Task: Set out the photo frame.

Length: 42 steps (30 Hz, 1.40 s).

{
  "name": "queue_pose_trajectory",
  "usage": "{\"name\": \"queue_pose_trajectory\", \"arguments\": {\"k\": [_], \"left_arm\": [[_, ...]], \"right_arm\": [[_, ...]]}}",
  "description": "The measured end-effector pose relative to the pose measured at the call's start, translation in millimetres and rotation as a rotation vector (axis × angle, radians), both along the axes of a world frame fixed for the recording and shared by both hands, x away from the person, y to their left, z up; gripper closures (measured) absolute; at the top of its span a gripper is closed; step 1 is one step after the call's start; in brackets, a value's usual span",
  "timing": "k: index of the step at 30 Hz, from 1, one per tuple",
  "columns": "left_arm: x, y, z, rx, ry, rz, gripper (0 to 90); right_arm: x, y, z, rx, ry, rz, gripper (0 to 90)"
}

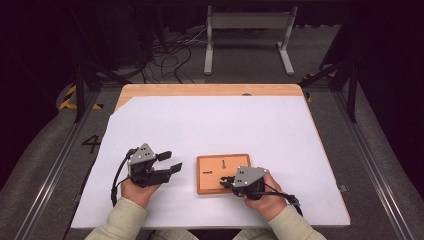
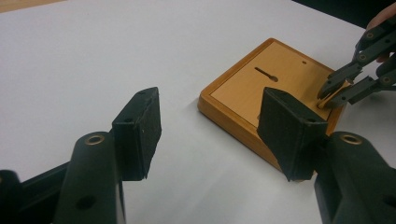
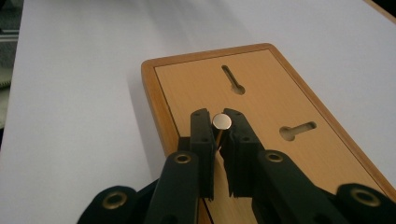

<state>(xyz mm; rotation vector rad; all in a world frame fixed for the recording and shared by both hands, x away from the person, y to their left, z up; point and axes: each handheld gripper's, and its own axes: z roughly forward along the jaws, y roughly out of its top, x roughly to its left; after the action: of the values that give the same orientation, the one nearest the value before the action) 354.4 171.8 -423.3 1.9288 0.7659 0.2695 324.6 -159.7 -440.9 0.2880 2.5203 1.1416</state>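
here the pin [image 3: 221,122] sits clamped in the right gripper [image 3: 221,133].

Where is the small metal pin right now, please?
In the right gripper view, the pin is pinched upright in the right tool, above the near part of the wooden board, short of its two keyhole slots.

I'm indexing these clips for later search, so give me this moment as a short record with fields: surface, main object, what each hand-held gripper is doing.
surface: table covered with a white sheet
main object: wooden board with keyhole slots, lying flat on the sheet
right hand-held gripper: closed on a flat-headed metal pin above the board
left hand-held gripper: open, nothing between its jaws, beside the board and pointing towards it
hands: one behind each gripper, in light sleeves
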Motion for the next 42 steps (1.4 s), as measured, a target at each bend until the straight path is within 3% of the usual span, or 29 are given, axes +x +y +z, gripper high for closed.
{"name": "queue_pose_trajectory", "arguments": {"k": [8,15,19,24,30,35,42], "left_arm": [[1.1,-2.3,-1.0,-0.005,0.010,-0.011,37.6],[5.4,-13.1,-4.4,-0.013,0.041,-0.060,21.5],[8.2,-16.4,-6.1,-0.019,0.055,-0.072,17.7],[11.1,-18.4,-6.4,-0.042,0.062,-0.092,13.3],[14.2,-22.4,-4.8,-0.079,0.103,-0.118,9.9],[17.5,-36.3,-2.1,-0.042,0.127,-0.119,2.5],[28.4,-51.7,-6.5,-0.038,0.180,-0.115,1.7]], "right_arm": [[-11.5,1.1,0.4,-0.066,-0.108,0.058,83.9],[-24.9,4.6,1.0,-0.160,-0.233,0.103,84.0],[-27.1,4.9,0.6,-0.168,-0.245,0.105,84.1],[-32.4,5.8,-0.6,-0.194,-0.294,0.115,84.1],[-35.2,6.4,-1.4,-0.202,-0.311,0.111,84.1],[-35.3,5.9,-1.1,-0.211,-0.317,0.118,84.1],[-36.1,5.9,-1.5,-0.213,-0.321,0.118,84.1]]}}
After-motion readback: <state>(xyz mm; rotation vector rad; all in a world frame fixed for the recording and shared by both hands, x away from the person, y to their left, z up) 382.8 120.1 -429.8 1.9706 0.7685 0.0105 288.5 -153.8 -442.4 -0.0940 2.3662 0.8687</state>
